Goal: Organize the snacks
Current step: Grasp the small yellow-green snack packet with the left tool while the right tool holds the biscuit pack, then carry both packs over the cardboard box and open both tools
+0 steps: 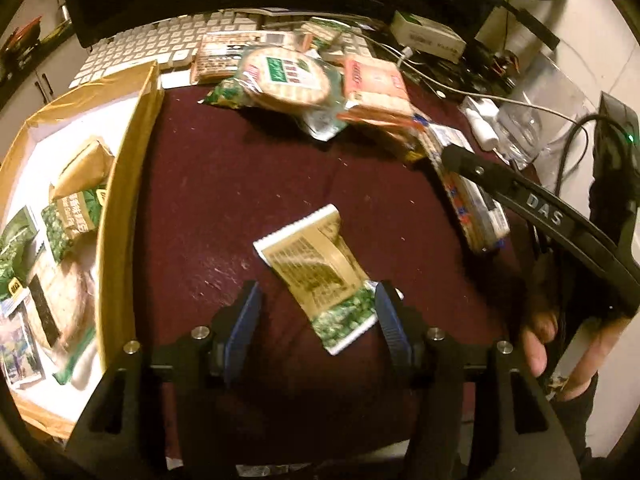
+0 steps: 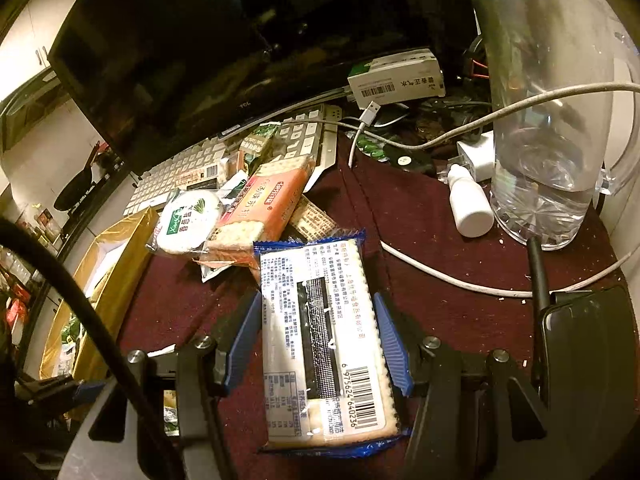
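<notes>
My left gripper [image 1: 318, 312] is open, its blue pads either side of a small gold and green snack packet [image 1: 320, 272] lying on the maroon table cloth [image 1: 224, 184]. My right gripper [image 2: 318, 340] is shut on a blue-edged cracker pack [image 2: 324, 344], seen from its back with a barcode. That pack also shows in the left wrist view [image 1: 468, 204]. A gold cardboard box [image 1: 124, 184] at the left holds several snack packets [image 1: 76, 204]. A pile of snacks lies at the back: a round cracker pack [image 1: 288, 76] and an orange cracker pack [image 2: 260, 204].
A white keyboard [image 1: 160, 40] and a dark monitor [image 2: 180, 60] stand behind the pile. A clear glass jug [image 2: 552, 120], a small white bottle [image 2: 468, 204], a white charger with cables [image 2: 440, 280] and a white carton [image 2: 396, 78] crowd the right.
</notes>
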`<act>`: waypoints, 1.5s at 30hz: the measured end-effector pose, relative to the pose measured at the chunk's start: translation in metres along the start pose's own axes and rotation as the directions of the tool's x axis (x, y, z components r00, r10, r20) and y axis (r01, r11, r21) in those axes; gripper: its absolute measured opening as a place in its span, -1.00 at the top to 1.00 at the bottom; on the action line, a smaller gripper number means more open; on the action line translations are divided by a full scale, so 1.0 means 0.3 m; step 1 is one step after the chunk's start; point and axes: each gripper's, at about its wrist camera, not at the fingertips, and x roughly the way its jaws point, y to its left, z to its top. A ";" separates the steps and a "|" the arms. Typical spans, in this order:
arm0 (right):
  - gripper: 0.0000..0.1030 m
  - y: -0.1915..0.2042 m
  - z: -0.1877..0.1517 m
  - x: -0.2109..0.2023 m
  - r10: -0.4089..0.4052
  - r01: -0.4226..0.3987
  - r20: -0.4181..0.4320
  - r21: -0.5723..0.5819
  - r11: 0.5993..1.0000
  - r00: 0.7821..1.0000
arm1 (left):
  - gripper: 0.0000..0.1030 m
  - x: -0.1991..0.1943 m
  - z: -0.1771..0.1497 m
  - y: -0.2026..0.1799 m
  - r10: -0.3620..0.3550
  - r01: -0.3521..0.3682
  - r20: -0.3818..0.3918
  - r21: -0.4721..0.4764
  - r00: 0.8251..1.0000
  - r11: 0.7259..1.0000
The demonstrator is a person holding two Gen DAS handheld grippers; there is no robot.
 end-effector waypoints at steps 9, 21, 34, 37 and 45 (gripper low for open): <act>-0.10 0.003 0.001 0.001 -0.005 0.005 0.000 -0.006 1.000 1.000 | 0.52 0.011 0.030 0.008 -0.070 0.073 0.048 -0.064 0.996 0.995; -0.10 0.009 -0.001 0.001 -0.016 0.016 0.001 -0.018 1.000 1.000 | 0.25 0.041 0.021 0.026 -0.028 0.031 0.042 -0.082 0.999 0.996; -0.10 0.041 -0.082 -0.080 -0.058 0.058 -0.029 -0.003 0.998 0.998 | 0.71 -0.029 -0.023 0.072 -0.111 0.120 0.107 -0.079 0.988 0.990; -0.10 0.050 -0.091 -0.081 -0.068 0.068 -0.033 -0.002 0.998 0.997 | 0.51 -0.010 -0.013 0.067 -0.099 0.107 0.091 -0.093 0.991 0.990; -0.10 0.151 -0.108 -0.092 -0.002 0.001 -0.007 -0.064 0.998 1.000 | 0.35 0.031 0.003 0.053 -0.019 0.025 0.100 -0.054 0.995 0.998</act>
